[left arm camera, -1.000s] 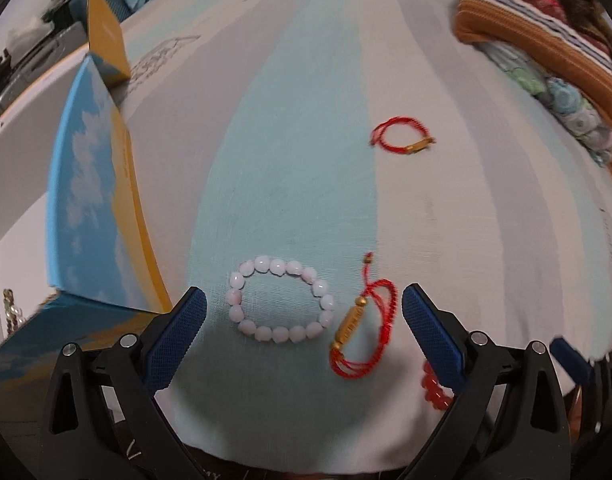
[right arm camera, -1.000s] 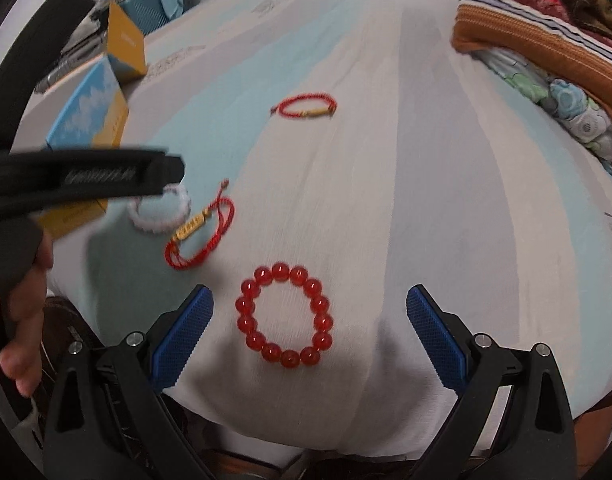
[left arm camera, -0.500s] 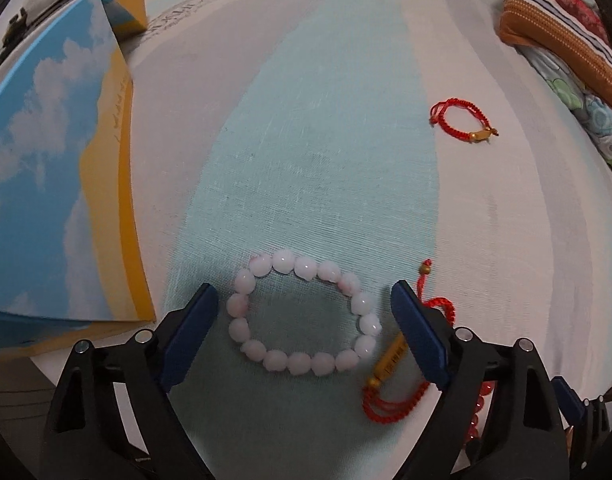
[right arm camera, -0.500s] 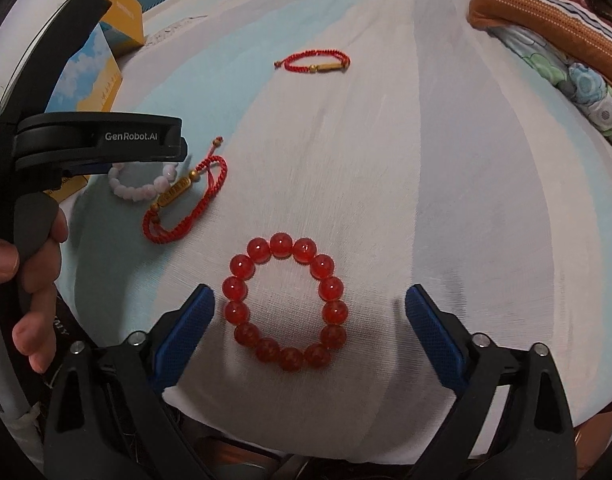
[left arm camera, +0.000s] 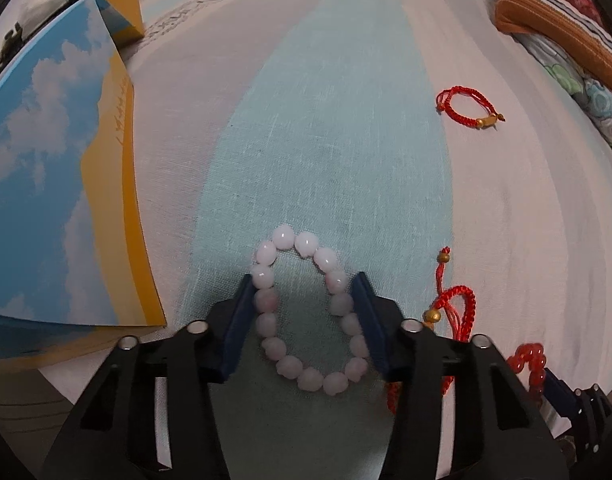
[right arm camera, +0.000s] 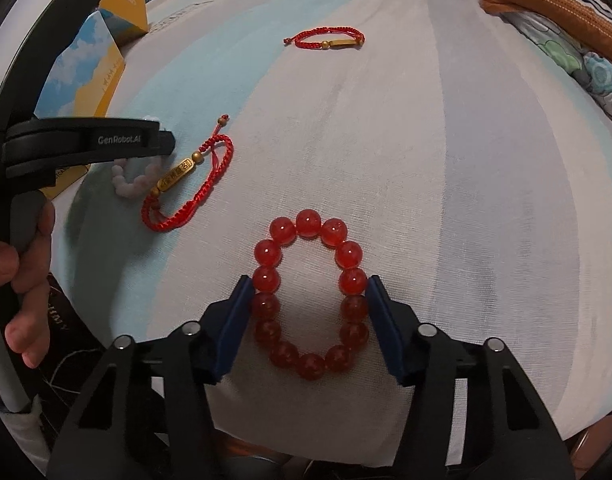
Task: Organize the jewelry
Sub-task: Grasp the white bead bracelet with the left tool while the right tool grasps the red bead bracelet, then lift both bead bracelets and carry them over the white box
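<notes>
the left gripper (left arm camera: pixel 304 284) points steeply down at a bed (left arm camera: pixel 325 128) covered by a striped sheet. its fingers (left arm camera: pixel 238 320) have just been closing and now press on both sides of a pale pink bead bracelet (left arm camera: pixel 306 308), squeezing it into a tall oval flat on the sheet. the right gripper (right arm camera: pixel 307 286) has just been closing likewise, and its fingers (right arm camera: pixel 232 322) pinch a red bead bracelet (right arm camera: pixel 309 292) from both sides, also lying on the sheet. between the two bracelets lies a red cord bracelet (right arm camera: pixel 186 188) with a gold tube bead, apart from both. a second red cord bracelet (right arm camera: pixel 325 40) sits well away, farther up the bed. a blue and yellow box (left arm camera: pixel 58 184) stands at the left edge. a hand (right arm camera: pixel 22 272) grips the left gripper's handle.
</notes>
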Tool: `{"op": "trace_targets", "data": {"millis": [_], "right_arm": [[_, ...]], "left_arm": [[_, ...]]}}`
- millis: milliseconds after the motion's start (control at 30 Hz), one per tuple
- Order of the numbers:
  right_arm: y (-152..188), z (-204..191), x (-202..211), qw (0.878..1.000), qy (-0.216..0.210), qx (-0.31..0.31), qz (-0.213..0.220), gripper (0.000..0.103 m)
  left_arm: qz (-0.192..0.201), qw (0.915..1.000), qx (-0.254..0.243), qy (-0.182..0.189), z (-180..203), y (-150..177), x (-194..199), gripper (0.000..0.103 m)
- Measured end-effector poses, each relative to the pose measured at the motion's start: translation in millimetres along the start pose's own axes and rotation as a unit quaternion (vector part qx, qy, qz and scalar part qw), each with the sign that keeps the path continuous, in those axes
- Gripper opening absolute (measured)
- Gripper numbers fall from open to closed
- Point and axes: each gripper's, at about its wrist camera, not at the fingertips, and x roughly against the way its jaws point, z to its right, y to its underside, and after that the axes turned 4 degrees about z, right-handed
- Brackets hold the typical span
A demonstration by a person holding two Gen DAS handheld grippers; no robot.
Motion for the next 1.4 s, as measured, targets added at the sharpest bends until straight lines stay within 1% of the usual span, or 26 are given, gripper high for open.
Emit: {"op": "trace_targets", "data": {"millis": [33,67,100,133,167,467,733,767,800,867,900,933,1133,1400], "right_arm": [[-0.1,0.0,0.1,1.000,0.000,0.000,0.001,0.044],[0.0,-0.6,-0.1,1.000,0.000,0.001,0.001,0.042],[0.0,-1.2,0.4,1.000,0.001,0.002,0.003,0.036],[0.5,-1.1,1.0,1.000,0.001,0.003,0.006,0.028],[1.0,-1.6,1.9,1.000,0.003,0.003,0.007,0.026],[2.0,-3.9,6.2,1.000,0.007,0.005,0.017,0.026],[4.2,-3.4,13.8,1.000,0.006,0.005,0.026,0.026],[3.9,-3.0,16.2,1.000,0.005,0.002,0.029,0.025],[3.4,-2.2,19.1,0.999,0.011,0.003,0.035,0.012],[0.9,-1.9,24.3,0.999,0.015,0.004,0.042,0.013],[-0.4,0.1,26.0,0.999,0.007,-0.001,0.042,0.013],[-1.0,0.4,26.2,0.999,0.008,-0.002,0.043,0.013],[-2.7,4.5,20.7,0.999,0.011,-0.008,0.036,0.013],[-8.2,1.0,40.6,0.997,0.006,-0.010,0.073,0.013]], "left_arm": [[0.001,1.0000,-0.001,0.002,-0.1,-0.3,0.2,0.039],[0.001,1.0000,-0.002,0.005,-0.6,0.2,0.7,0.032],[0.002,0.9999,-0.005,0.010,-0.1,1.1,1.1,0.022],[0.002,0.9998,-0.010,0.018,0.6,1.8,1.3,0.019],[0.006,0.9994,-0.019,0.028,2.1,3.0,2.8,0.019],[0.023,0.9983,-0.029,0.044,3.2,6.3,10.2,0.018],[0.033,0.9979,-0.033,0.045,4.8,2.7,19.5,0.018],[0.034,0.9978,-0.033,0.045,4.8,1.8,21.4,0.018],[0.035,0.9978,-0.033,0.046,3.8,3.3,24.1,0.018],[0.040,0.9975,-0.034,0.047,3.4,1.7,29.7,0.018],[0.042,0.9974,-0.035,0.047,3.3,1.0,33.0,0.018],[0.044,0.9973,-0.035,0.048,3.2,0.7,36.0,0.018],[0.048,0.9970,-0.038,0.048,5.5,-0.1,43.2,0.018],[0.053,0.9964,-0.039,0.052,6.1,-2.7,50.8,0.018]]}}
